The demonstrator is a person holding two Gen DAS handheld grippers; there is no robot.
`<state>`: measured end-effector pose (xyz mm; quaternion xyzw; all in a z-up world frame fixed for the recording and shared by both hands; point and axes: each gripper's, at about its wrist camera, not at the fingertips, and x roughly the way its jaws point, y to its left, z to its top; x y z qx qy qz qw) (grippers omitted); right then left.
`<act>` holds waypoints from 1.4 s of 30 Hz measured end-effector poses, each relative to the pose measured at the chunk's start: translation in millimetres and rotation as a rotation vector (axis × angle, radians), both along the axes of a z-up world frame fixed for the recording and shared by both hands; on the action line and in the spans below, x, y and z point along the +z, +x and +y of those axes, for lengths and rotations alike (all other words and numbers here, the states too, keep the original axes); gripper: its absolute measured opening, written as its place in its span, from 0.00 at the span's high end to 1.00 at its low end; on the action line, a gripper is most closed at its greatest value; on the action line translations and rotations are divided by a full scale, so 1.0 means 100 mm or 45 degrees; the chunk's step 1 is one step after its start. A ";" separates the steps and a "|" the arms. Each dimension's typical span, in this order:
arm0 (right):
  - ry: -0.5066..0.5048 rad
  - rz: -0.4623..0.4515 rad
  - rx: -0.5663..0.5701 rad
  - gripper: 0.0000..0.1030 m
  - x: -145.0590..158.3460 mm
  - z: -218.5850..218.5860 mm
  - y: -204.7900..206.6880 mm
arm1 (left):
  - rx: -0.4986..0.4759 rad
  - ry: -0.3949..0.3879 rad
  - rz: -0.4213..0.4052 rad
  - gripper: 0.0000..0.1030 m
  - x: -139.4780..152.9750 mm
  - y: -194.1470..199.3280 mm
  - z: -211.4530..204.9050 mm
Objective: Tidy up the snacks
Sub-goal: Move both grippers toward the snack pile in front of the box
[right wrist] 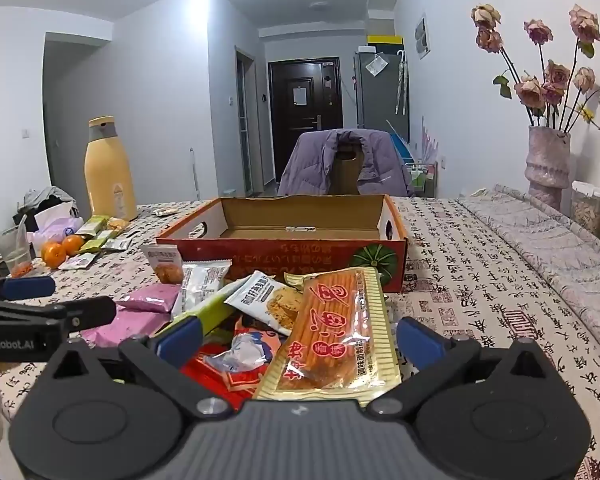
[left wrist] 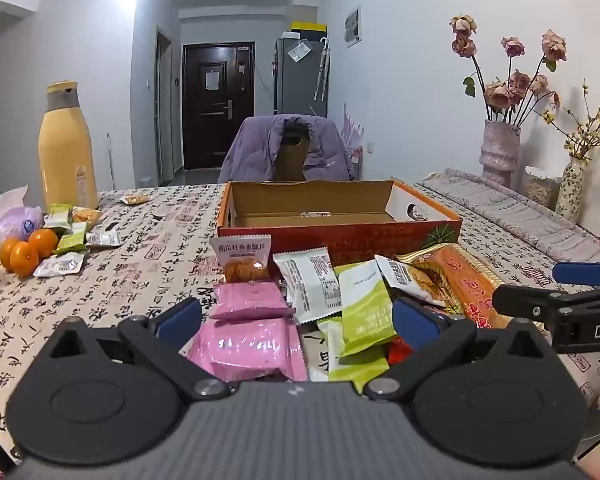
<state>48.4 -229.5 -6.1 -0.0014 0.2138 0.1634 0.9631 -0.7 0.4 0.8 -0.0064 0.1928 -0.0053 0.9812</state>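
Observation:
An open red cardboard box [left wrist: 340, 236] [right wrist: 284, 254], empty inside, stands on the table behind a pile of snack packets. My left gripper [left wrist: 298, 316] is open low over the pile, its fingers on either side of two pink packets [left wrist: 252, 338] and green packets [left wrist: 364, 308]. My right gripper [right wrist: 298, 338] is open, its fingers on either side of a long orange-and-gold packet [right wrist: 336, 336] and a red packet [right wrist: 220, 368]. Neither holds anything. Each gripper shows in the other's view, the right one in the left wrist view [left wrist: 556, 284] and the left one in the right wrist view [right wrist: 40, 296].
A yellow bottle [left wrist: 66, 148] [right wrist: 110, 172], tangerines [left wrist: 26, 250] [right wrist: 62, 250] and more small packets [left wrist: 74, 236] lie at the left. Vases of dried flowers [left wrist: 500, 152] [right wrist: 548, 164] stand at the right by a folded quilt [right wrist: 548, 248]. A chair with a purple jacket [left wrist: 288, 148] is behind the table.

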 end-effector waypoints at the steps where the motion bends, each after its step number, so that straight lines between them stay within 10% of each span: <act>1: 0.004 0.002 -0.002 0.00 -0.01 0.01 0.01 | -0.002 -0.004 -0.004 0.00 0.01 -0.01 0.00; 42: 0.007 0.084 0.010 0.00 -0.14 0.00 0.15 | -0.069 -0.094 0.084 0.00 -0.22 0.17 0.05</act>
